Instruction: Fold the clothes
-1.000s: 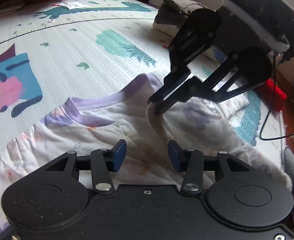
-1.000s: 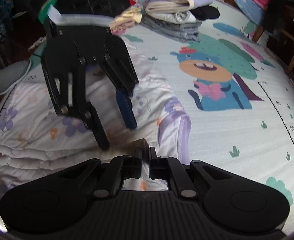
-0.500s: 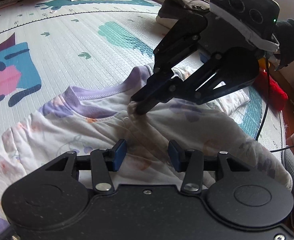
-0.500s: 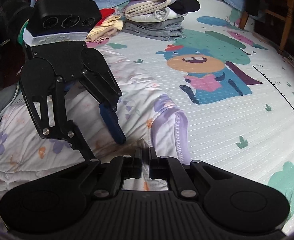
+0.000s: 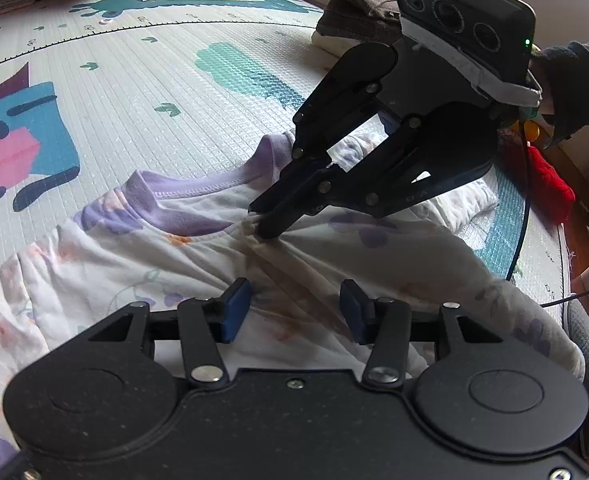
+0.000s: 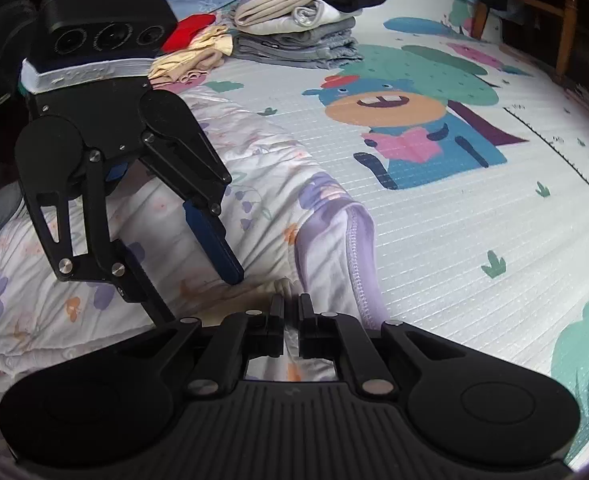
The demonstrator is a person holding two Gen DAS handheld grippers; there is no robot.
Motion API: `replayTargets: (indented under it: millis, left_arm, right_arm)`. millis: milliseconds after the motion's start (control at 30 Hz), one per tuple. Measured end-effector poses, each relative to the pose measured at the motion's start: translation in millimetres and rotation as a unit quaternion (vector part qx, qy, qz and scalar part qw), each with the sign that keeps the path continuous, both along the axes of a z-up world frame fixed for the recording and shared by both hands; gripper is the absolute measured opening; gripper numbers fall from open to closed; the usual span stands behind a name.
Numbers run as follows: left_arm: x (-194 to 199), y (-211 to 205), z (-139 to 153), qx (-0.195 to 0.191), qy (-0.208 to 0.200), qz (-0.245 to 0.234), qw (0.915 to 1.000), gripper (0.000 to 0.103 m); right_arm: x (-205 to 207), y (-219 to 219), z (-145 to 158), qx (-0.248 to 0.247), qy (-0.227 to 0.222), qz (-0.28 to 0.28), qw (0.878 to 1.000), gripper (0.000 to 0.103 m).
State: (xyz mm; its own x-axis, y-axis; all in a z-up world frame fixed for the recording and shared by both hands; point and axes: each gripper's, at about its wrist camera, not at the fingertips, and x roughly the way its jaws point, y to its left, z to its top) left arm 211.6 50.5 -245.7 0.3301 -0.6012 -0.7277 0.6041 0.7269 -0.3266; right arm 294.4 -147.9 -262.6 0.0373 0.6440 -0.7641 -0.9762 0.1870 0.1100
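the white quilted garment with pale floral print and lilac neck trim (image 5: 142, 264) is lying spread on the cartoon-printed foam play mat (image 5: 142, 80), close under both tools. the right gripper (image 5: 263, 222) is pinching a small tuck of that cloth just below the neckline, jaws nearly shut on it. the left gripper (image 5: 294, 306) is hovering just over the fabric, its jaws opening, roughly half wide, and gripping nothing. to fold cleanly, i judge the left should be taking hold beside the pinch, so the edge lifts evenly rather than bunching. no containers are showing; only a stack of folded clothes (image 6: 298, 36) is sitting at the mat's far end.
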Motion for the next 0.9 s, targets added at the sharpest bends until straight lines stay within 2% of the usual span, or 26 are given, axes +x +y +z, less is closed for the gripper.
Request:
replayTargets:
  millis: [600, 733, 900]
  left_arm:
    - [-2, -1, -1, -0.004, -0.002, -0.003, 1.0, 0.053]
    - [-3, -3, -1, -0.003, -0.004, -0.006, 1.0, 0.056]
    - [-2, -4, -1, -0.002, -0.002, -0.005, 1.0, 0.057]
  right_arm:
    - [8, 12, 1, -0.025, 0.027, -0.016, 0.999, 0.008]
    - [16, 23, 2, -0.056, 0.051, -0.019, 0.997, 0.009]
    - [20, 41, 5, -0.102, 0.061, -0.016, 0.993, 0.01]
